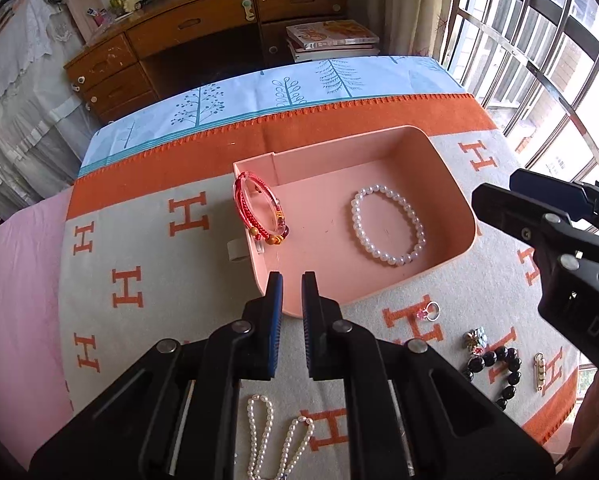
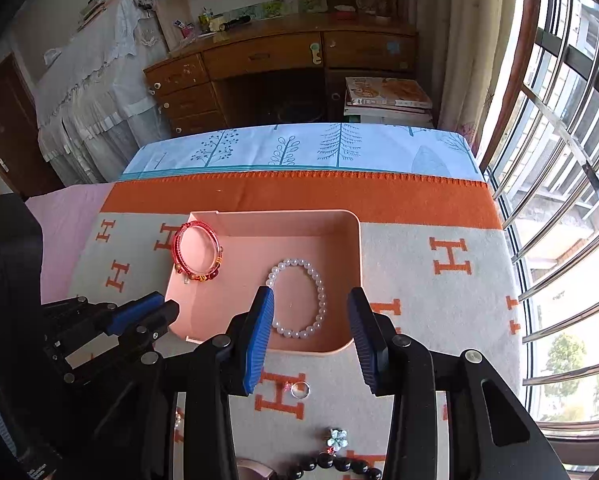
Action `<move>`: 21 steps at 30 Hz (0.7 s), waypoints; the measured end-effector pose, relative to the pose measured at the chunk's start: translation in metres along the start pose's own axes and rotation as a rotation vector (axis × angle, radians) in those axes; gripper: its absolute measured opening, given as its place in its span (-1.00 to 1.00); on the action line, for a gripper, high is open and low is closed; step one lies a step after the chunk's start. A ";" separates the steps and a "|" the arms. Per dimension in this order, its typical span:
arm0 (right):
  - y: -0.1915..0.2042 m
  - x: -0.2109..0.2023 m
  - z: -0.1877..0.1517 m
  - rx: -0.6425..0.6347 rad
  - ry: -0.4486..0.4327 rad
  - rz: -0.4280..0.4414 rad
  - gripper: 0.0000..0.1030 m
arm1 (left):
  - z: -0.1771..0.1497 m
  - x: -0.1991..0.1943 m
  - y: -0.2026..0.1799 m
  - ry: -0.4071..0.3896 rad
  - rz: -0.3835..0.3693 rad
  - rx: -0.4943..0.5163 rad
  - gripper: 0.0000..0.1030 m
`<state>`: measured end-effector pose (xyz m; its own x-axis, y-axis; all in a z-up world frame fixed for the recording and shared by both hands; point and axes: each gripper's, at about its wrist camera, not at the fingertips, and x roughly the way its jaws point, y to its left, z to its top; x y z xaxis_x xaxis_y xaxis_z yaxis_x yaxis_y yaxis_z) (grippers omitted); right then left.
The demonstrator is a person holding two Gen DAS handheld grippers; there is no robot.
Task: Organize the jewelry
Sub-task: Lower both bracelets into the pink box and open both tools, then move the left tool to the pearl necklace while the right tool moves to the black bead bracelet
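The pink tray (image 2: pixel 351 240) sits mid-frame; inside it lies a pearl bracelet (image 2: pixel 299 300), with a red bangle (image 2: pixel 197 254) leaning on its left rim; the left claw (image 1: pixel 292 320) is narrow and empty; the right claw (image 2: pixel 311 336) is wide, over a ring (image 2: pixel 300 390).

Bed (image 2: pixel 439 200), H-patterned blanket (image 2: pixel 451 300), pink tray (image 2: pixel 353 280), ring (image 2: pixel 300 389), black beads (image 1: pixel 495 364)

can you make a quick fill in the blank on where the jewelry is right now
1. The white pearl bracelet lies flat inside the pink ____.
2. The red bracelet leans on the tray's ____ wall.
3. The silver ring lies on the ____, outside the tray.
4. The right gripper is ____ and holds nothing.

Missing words: tray; left; blanket; open
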<state>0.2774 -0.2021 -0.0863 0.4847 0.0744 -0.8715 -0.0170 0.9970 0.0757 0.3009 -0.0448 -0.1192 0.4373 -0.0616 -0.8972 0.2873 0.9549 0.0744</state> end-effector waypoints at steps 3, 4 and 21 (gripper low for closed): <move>-0.002 -0.016 -0.010 -0.005 -0.014 -0.001 -0.25 | -0.007 -0.013 0.002 -0.005 -0.007 0.001 -0.86; -0.003 -0.022 -0.013 -0.007 -0.023 -0.004 -0.25 | -0.009 -0.018 0.003 -0.006 -0.011 0.000 -0.86; -0.043 -0.153 -0.110 -0.010 -0.170 -0.024 -0.23 | -0.067 -0.135 -0.009 -0.114 -0.097 0.024 -0.86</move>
<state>0.1075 -0.2542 -0.0098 0.6262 0.0470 -0.7782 -0.0119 0.9986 0.0507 0.1820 -0.0256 -0.0282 0.5002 -0.1867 -0.8455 0.3523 0.9359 0.0017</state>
